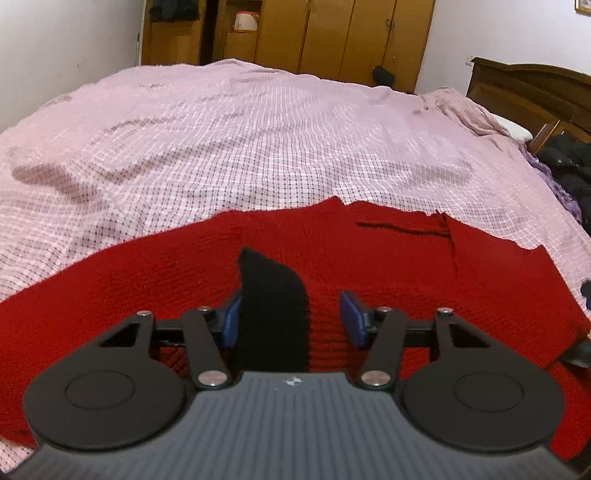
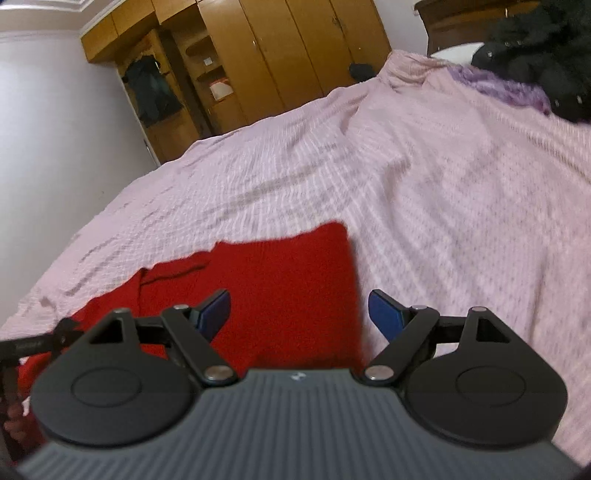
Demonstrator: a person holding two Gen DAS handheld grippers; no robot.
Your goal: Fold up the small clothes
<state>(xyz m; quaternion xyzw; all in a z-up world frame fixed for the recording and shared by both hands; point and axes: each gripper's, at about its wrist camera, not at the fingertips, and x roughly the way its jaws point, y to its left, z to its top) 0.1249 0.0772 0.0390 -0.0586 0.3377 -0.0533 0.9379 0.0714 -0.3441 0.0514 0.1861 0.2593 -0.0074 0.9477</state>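
The left claw (image 1: 291, 317) hangs low over the red sweater (image 1: 388, 266), released, a black strip (image 1: 273, 306) lying between its pads, apparently unpinched. The right claw (image 2: 299, 317), also released, is tilted over the sweater's right edge, likely poised to take it for a fold. The sweater lies flat on the checked bedspread (image 1: 258, 140); beyond stands a wardrobe (image 1: 325, 33).

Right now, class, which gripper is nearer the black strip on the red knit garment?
Left. The left gripper has the black strip between its open fingers. The right gripper hangs open over the red knit garment's edge, the strip out of its view.
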